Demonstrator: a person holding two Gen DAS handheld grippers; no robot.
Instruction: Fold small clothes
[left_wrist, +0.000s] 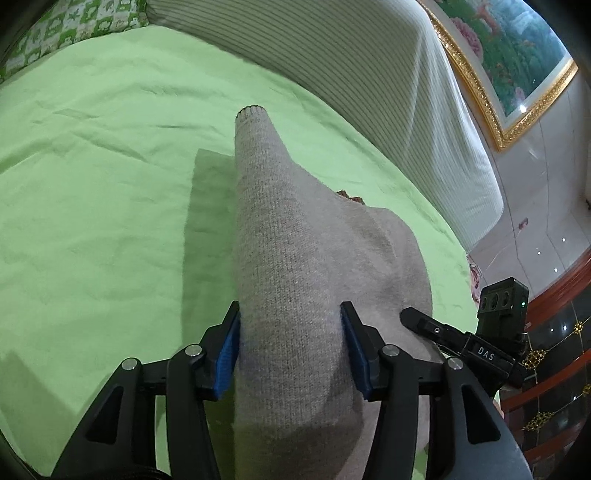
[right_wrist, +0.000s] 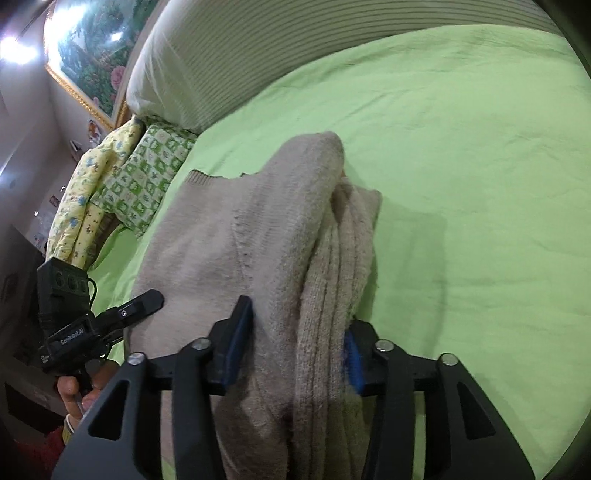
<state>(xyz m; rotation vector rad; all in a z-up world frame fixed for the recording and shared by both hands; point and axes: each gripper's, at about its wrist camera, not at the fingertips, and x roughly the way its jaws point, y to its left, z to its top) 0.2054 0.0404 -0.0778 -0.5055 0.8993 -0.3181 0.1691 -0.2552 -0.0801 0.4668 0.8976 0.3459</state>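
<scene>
On a bed with a light green sheet (left_wrist: 92, 177): one beige knit sweater (left_wrist: 295, 266), two grippers, two pillows, one framed picture, one hand seen.

Sweater: single garment, fine knit, beige-grey, lying on the sheet toward the near edge of the bed. Left wrist view shows one sleeve running away from the camera, tapering to a ribbed cuff (left_wrist: 253, 110) that rests on the sheet. Right wrist view shows the body (right_wrist: 207, 240) spread flat with a ribbed hem edge at its far end, and along its right side a bunched, layered fold of knit (right_wrist: 343, 251), several thicknesses stacked.

Left gripper (left_wrist: 291, 325): jaws about half open, blue pads (left_wrist: 227, 350) on both sides, the sleeve's wide end filling the gap. Cloth touches both pads; whether they press it I cannot tell.

Right gripper (right_wrist: 299, 325): jaws likewise about half open, the folded stack between them, cloth against both pads. Firm grip or loose contact, not clear.

Each gripper shows at the edge of the other's view, beside the sweater. A hand (right_wrist: 79, 395) holds the left one's handle.

Headboard side: striped cream bolster (left_wrist: 332, 74); a green-and-white patterned pillow (right_wrist: 147, 181) and a yellow printed one (right_wrist: 92, 192), touching. Gold-framed floral painting (left_wrist: 517, 55) on the wall.
</scene>
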